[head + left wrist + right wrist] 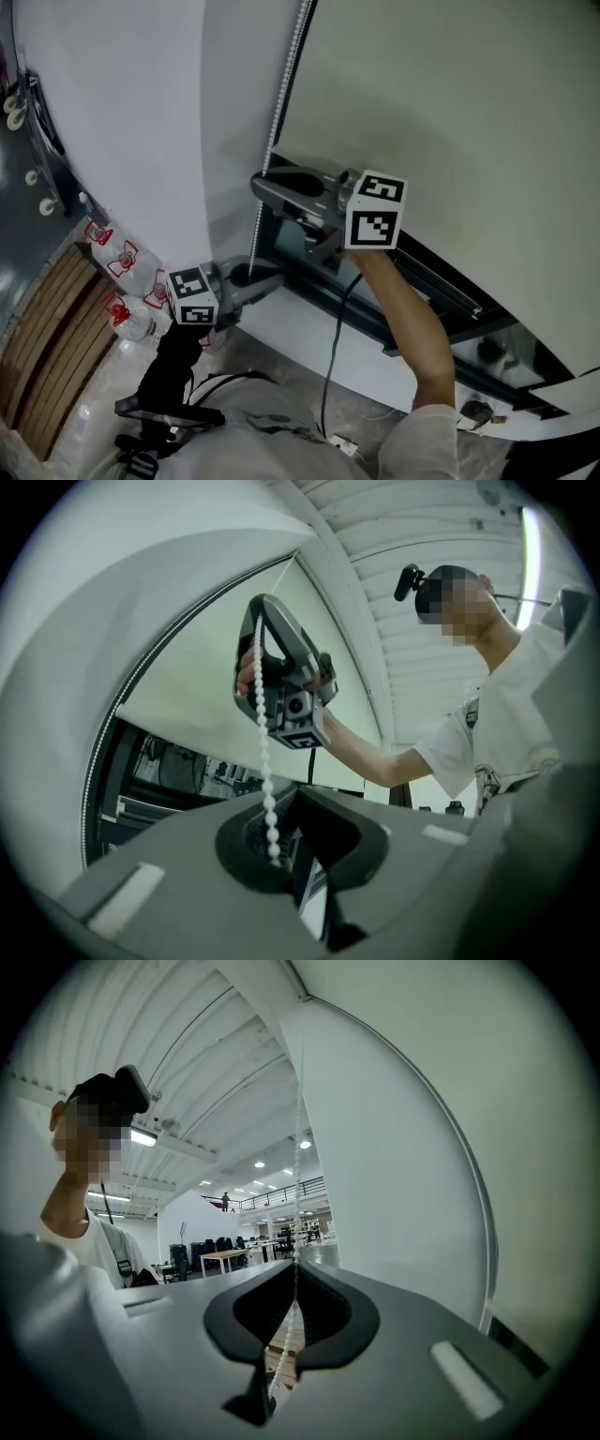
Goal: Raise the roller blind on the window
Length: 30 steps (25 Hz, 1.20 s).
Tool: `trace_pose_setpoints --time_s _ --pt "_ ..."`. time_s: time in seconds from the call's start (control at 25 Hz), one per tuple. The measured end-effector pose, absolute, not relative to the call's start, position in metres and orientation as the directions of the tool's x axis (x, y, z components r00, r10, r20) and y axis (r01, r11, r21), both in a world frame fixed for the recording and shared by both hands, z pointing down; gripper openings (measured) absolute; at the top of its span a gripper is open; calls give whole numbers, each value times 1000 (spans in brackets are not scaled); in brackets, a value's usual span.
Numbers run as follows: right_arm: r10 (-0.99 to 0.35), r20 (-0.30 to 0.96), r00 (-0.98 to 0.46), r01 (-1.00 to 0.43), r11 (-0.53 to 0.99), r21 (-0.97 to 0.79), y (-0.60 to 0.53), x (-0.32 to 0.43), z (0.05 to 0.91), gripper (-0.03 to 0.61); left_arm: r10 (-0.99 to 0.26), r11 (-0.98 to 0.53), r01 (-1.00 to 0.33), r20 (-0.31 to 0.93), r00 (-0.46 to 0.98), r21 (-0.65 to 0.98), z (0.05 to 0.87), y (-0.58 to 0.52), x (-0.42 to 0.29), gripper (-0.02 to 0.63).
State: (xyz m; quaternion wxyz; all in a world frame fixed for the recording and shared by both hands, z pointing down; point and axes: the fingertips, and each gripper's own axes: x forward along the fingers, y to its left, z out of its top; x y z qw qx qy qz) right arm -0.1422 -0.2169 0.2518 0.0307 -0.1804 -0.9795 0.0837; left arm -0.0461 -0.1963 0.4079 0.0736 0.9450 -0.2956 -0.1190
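Observation:
The pale roller blind (450,112) covers most of the window, and its white bead chain (279,103) hangs down its left edge. My right gripper (261,187) is level and shut on the chain; in its own view the chain (299,1166) runs down into the closed pads (281,1354). Lower down, my left gripper (267,279) points slightly upward under it. In the left gripper view the chain (262,752) drops from the right gripper (251,658) and lies against one pad of the left gripper (286,827), whose jaws stand apart.
The dark window frame rail (422,281) runs below the blind's bottom edge. Several water bottles with red labels (117,258) stand on the floor at the left beside wooden slats (47,347). A black cable (333,347) hangs from the right gripper.

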Motion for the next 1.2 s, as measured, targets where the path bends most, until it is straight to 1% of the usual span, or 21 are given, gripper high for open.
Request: trace_pose_setpoints --time_s 0.4,0.56,0.64,0.68,0.72,0.76,0.8,1.0,1.2 --pt "379 94 -921 347 904 -252 -207 -138 310 12 -578 -814 -546 -184 795 201 404 -198 -47 -2" --pt "377 61 -924 346 895 -280 -212 -135 314 14 -578 -815 -546 -187 795 195 403 -199 -49 -2" --pt "372 56 -927 348 905 -246 -212 -134 311 18 -576 -816 -545 -188 796 194 404 -196 -49 -2" --pt "374 55 -926 353 908 -227 -212 -134 307 39 -575 -817 -544 -188 797 193 405 -195 -48 -2" --pt "378 42 -925 361 906 -219 -213 -134 299 101 -573 -818 -542 -187 798 194 406 -195 -47 -2" --pt "382 18 -924 369 903 -218 -215 -134 286 147 -572 -819 -541 -186 799 194 407 -195 -46 -2" --pt "384 -9 -923 377 902 -212 -218 -134 270 156 -571 -819 -540 -185 800 194 408 -195 -46 -2" --pt "387 -97 -917 396 912 -108 -232 -139 181 156 -565 -823 -530 -199 800 205 407 -195 -45 -2" --pt "371 -137 -918 376 926 -13 -246 -146 110 154 -565 -823 -532 -196 802 197 406 -194 -43 -2"
